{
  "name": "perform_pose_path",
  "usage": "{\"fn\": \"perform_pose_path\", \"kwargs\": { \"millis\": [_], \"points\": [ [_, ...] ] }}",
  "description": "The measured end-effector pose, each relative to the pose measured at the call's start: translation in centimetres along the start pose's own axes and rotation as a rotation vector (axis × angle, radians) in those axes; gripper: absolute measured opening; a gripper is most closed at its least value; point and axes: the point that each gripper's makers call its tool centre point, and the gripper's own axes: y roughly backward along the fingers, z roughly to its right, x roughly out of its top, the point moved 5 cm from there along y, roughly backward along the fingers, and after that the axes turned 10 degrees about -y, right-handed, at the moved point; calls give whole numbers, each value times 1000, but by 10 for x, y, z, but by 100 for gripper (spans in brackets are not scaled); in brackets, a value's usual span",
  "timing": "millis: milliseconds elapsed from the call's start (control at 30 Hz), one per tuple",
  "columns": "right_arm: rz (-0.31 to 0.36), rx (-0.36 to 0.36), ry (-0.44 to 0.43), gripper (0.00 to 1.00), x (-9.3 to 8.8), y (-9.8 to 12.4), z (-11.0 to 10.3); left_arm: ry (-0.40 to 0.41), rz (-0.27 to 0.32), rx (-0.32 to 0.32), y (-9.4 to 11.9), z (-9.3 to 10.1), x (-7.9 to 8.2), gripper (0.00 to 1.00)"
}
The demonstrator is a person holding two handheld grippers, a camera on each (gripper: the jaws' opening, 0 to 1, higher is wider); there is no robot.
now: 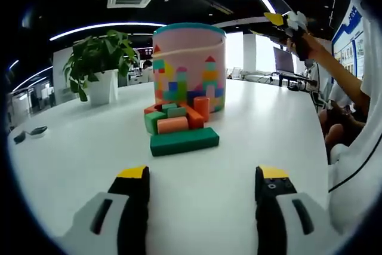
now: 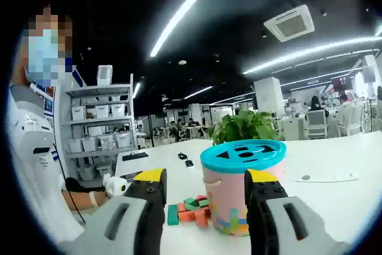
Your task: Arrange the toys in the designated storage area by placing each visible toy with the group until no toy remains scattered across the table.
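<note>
- The leafy green potted plant in a white pot [image 1: 98, 67] stands at 10 o'clock in the left gripper view, well apart from the toys and no part of the job.
- The left gripper [image 1: 203, 183] hovers low over the white tabletop [image 1: 71, 147], its jaws apart and holding nothing.
- The toys, a pile of small coloured foam blocks [image 1: 176, 120], lie at 12 o'clock ahead of those jaws, with 1 long dark green block [image 1: 184, 141] nearest.
- The pile sits against the foot of the pink cylindrical toy bucket with a teal shape-sorter lid [image 1: 190, 67].
- No block looks scattered away from the group, so the sorting seems close to finished.
- To do the step well, I would come in level, straddle the long green block across its narrow side, close gently because foam squashes, and nudge it snug to the pile.
- The right gripper [image 2: 206, 186] is raised at 2 o'clock in the left gripper view; its jaws are apart and empty, framing the bucket from above.
</note>
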Motion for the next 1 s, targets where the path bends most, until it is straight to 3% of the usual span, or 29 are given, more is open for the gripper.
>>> {"fn": "perform_pose_path", "kwargs": {
  "millis": [233, 333, 433, 600, 700, 800, 900, 1000],
  "points": [
    [47, -42, 30, 58, -21, 7, -1, 0, 0, 1, 0, 0, 0, 74],
    [119, -60, 218, 52, -26, 11, -7, 1, 0, 1, 0, 0, 0, 74],
    [159, -51, 198, 55, -35, 12, -13, 1, 0, 0, 0, 0, 0, 74],
    [161, -53, 139, 62, -51, 8, -10, 0, 1, -1, 0, 1, 0, 74],
    [85, -55, 76, 57, -74, 5, -5, 0, 1, -1, 0, 1, 0, 74],
    [85, -70, 110, 59, -87, 3, -2, 0, 1, -2, 0, 2, 0, 74],
    [79, -66, 179, 51, -100, 0, -5, -1, 2, -5, 0, 2, 0, 74],
    [102, -57, 164, 57, -106, -4, -10, -1, 2, -6, -1, 2, 0, 74]
  ]
}}
